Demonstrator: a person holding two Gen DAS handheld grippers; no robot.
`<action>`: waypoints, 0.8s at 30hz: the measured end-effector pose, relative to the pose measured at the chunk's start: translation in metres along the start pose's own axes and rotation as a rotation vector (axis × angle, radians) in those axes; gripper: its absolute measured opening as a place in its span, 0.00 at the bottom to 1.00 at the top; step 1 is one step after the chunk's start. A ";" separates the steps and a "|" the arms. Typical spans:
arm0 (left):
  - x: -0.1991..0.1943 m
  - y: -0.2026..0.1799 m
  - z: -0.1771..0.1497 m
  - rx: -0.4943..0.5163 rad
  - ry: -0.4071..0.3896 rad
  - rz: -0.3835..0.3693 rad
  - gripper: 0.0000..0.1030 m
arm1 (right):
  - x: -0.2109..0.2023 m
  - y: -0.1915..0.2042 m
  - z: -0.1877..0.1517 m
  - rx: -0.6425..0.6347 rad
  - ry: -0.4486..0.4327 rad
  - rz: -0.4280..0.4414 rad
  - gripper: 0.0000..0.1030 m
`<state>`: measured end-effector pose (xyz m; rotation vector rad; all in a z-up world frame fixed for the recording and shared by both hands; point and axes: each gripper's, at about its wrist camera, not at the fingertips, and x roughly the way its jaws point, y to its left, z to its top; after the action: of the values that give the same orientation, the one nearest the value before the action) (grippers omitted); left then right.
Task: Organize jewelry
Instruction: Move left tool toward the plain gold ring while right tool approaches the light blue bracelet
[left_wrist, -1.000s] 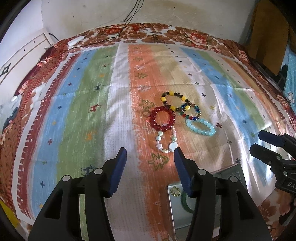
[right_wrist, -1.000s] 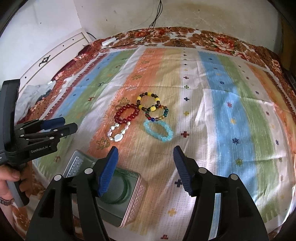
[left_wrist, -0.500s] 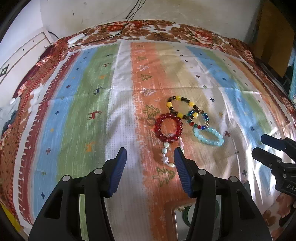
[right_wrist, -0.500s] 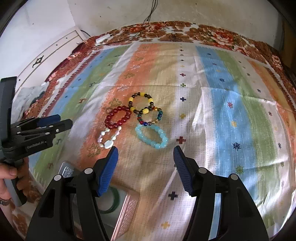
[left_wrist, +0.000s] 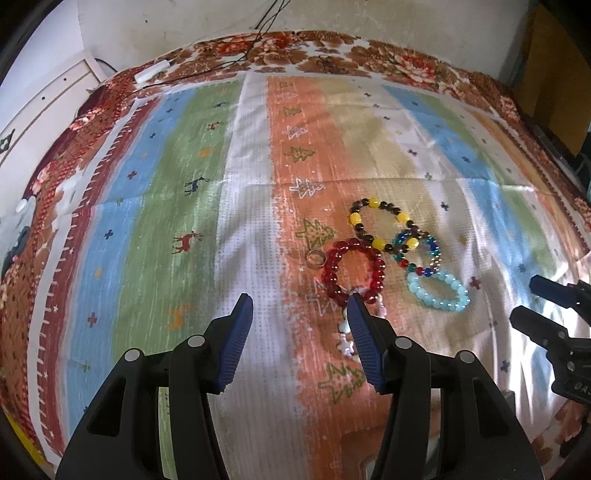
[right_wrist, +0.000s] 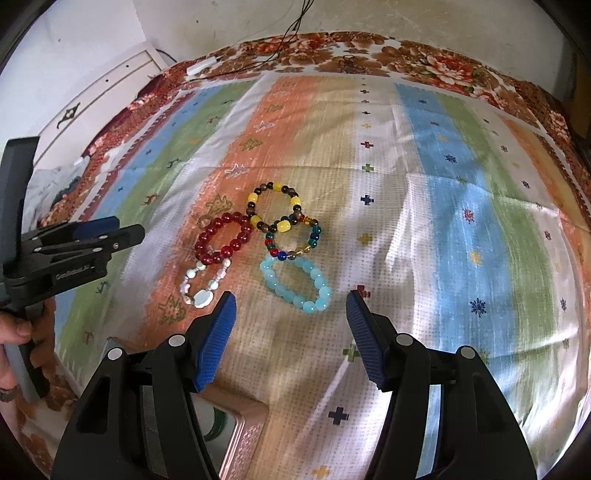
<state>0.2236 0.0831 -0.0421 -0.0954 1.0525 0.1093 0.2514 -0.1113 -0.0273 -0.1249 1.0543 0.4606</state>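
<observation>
Near cloth (left_wrist: 155, 206) middle – bracelets (right_wrist: 291, 284) bunched; L tool (left_wrist: 299, 314) & R tool (right_wrist: 288, 310) apart, empty.

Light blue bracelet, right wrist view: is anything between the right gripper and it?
Nothing visible. The right gripper hangs with open jaws over bare cloth just short of the light blue bracelet. The multicoloured bracelet lies at its far edge, beyond it rather than in the approach.

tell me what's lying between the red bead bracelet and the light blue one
The multicolour bead bracelet sits between the red bracelet and the light blue bracelet, touching the blue one; clearest in the right wrist view.
</observation>
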 end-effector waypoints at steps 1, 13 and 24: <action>0.004 -0.001 0.001 0.004 0.005 0.007 0.52 | 0.002 0.001 0.000 -0.005 0.003 -0.006 0.60; 0.034 0.004 0.015 0.002 0.062 0.014 0.52 | 0.024 -0.004 0.007 -0.013 0.049 -0.030 0.60; 0.052 0.001 0.026 0.012 0.080 0.028 0.52 | 0.040 -0.009 0.014 -0.002 0.080 -0.029 0.60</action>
<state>0.2713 0.0902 -0.0747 -0.0748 1.1346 0.1251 0.2828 -0.1034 -0.0557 -0.1611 1.1295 0.4330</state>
